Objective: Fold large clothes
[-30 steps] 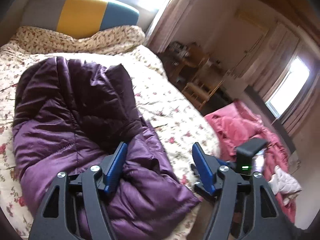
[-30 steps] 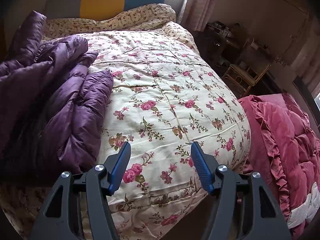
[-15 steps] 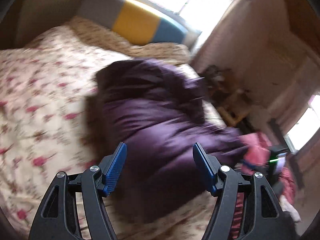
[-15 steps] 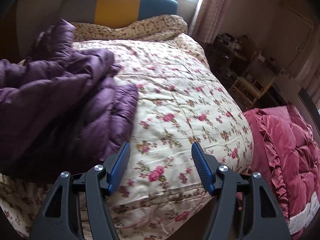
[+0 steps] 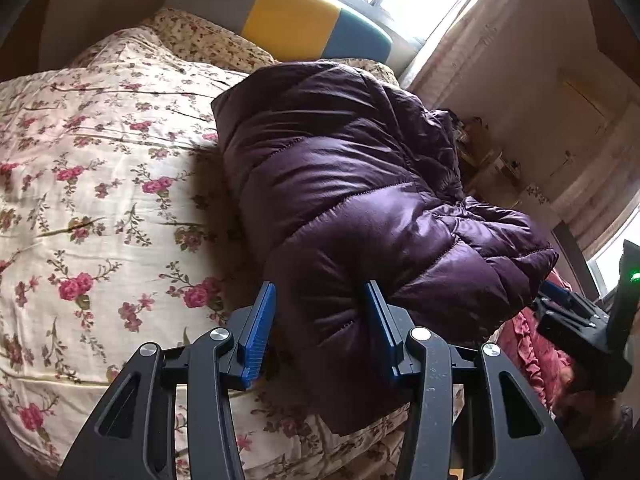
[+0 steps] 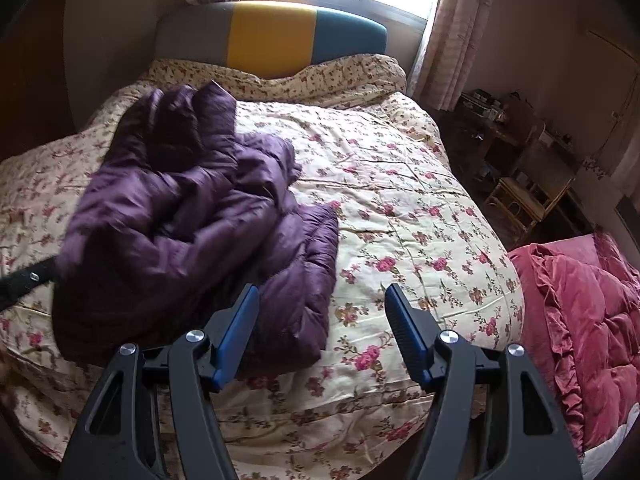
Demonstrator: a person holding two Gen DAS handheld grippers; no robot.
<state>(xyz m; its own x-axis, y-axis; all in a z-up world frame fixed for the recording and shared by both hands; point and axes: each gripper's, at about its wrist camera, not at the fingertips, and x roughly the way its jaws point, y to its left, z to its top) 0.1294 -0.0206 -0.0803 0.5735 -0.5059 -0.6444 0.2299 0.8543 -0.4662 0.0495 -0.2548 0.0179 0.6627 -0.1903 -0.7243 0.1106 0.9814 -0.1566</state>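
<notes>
A purple puffer jacket [image 5: 352, 200] lies bunched on the floral bedspread [image 5: 80, 184], near the bed's front edge. My left gripper [image 5: 320, 300] has closed on a thick fold of the jacket's near end, the fabric bulging between its blue pads. In the right wrist view the jacket [image 6: 192, 216] sits at the left of the bed, and part of the left gripper [image 6: 24, 280] shows at its left side. My right gripper [image 6: 322, 300] is open and empty, above the bedspread [image 6: 400, 208] just right of the jacket's near corner.
A grey, yellow and teal headboard [image 6: 272, 36] stands at the far end under a window. A red ruffled quilt [image 6: 580, 312] lies off the bed's right side. Wicker furniture [image 6: 524, 192] stands by the right wall. The right gripper body [image 5: 588, 320] shows in the left wrist view.
My left gripper swung left, then came in on the jacket's near end and narrowed onto a fold. The right gripper pulled back and turned left, staying open.
</notes>
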